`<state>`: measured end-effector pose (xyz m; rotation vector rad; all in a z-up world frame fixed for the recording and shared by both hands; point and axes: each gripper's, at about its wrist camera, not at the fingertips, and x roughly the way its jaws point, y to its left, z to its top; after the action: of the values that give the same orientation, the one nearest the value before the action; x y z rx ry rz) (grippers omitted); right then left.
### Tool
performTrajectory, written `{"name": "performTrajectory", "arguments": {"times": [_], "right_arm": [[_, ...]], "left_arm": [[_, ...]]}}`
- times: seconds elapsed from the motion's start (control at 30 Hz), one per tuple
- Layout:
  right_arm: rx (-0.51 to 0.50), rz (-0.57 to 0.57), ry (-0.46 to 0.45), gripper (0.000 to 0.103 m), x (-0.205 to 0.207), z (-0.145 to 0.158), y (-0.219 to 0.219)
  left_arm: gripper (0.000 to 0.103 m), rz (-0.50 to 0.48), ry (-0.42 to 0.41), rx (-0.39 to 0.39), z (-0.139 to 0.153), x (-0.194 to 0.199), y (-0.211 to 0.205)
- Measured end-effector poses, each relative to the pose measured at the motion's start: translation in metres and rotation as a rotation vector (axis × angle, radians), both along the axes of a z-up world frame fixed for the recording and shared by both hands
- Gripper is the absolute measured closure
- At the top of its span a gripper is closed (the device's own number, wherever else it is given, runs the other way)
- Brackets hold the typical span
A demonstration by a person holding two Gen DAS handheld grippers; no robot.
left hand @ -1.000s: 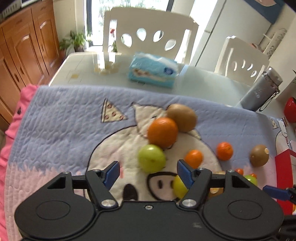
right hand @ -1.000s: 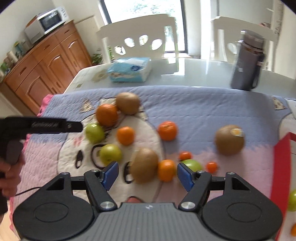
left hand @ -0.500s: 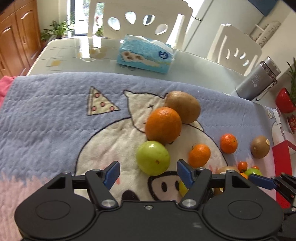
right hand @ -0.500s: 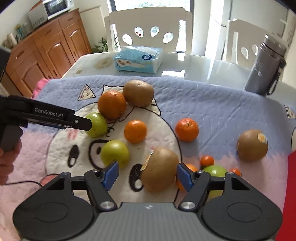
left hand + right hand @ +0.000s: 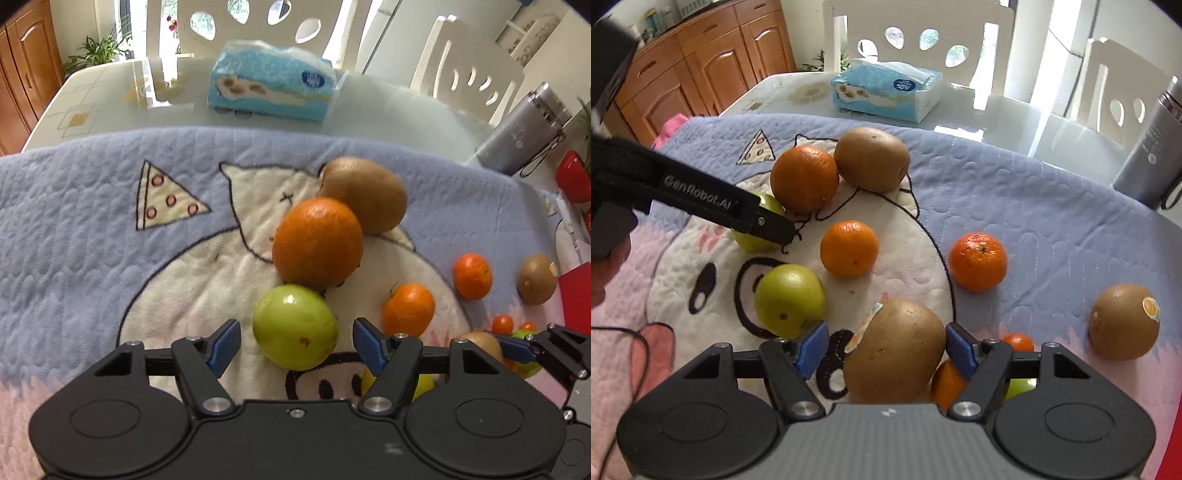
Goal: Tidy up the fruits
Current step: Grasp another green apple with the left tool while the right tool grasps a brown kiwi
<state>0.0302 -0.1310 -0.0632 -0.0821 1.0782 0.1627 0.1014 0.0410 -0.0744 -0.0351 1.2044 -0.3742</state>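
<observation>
My left gripper (image 5: 295, 344) points down at the cartoon blanket (image 5: 81, 229), its jaws closing around a green apple (image 5: 295, 326); a small gap shows at each blue pad. A large orange (image 5: 317, 243) and a brown kiwi (image 5: 364, 194) lie just beyond. My right gripper (image 5: 886, 346) straddles a big brown kiwi (image 5: 894, 354) with a peeling sticker, jaws closing, the right pad almost touching and the left one clear. In the right wrist view a left gripper finger (image 5: 701, 195) crosses in front of that same apple (image 5: 772, 206).
Loose on the blanket are a second green apple (image 5: 790, 299), two mandarins (image 5: 849, 247) (image 5: 979, 260), a stickered kiwi (image 5: 1123, 321) and cherry tomatoes (image 5: 502, 324). A tissue pack (image 5: 273, 88) and grey flask (image 5: 521, 136) stand on the glass table behind. A red tray edge (image 5: 576, 291) is at the right.
Both grippers have sunk toward the blanket. The green apple now sits between the left fingers and the brown kiwi between the right fingers. Both pairs of jaws have narrowed slightly.
</observation>
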Motion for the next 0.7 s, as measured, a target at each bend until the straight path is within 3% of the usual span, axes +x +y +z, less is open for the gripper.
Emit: {"name": "performTrajectory", "arguments": {"times": [0.03, 0.2, 0.43, 0.6, 0.7], "right_arm": [[-0.021, 0.002, -0.004, 0.045, 0.0, -0.001, 0.002], [-0.048, -0.009, -0.04, 0.045, -0.006, -0.003, 0.004], [-0.019, -0.067, -0.064, 0.046, -0.009, 0.0, 0.0], [0.095, -0.121, -0.074, 0.046, -0.018, 0.005, -0.011], [0.105, -0.117, -0.081, 0.046, -0.024, 0.006, -0.011]], "left_arm": [[0.03, -0.003, -0.005, 0.008, -0.001, -0.001, 0.0], [0.044, -0.015, -0.031, 0.014, -0.002, -0.003, 0.001], [0.045, -0.016, -0.074, 0.053, 0.001, -0.012, -0.005], [0.045, -0.013, -0.085, 0.086, 0.006, -0.024, -0.007], [0.045, 0.005, -0.085, 0.097, 0.009, -0.031, -0.004]]}}
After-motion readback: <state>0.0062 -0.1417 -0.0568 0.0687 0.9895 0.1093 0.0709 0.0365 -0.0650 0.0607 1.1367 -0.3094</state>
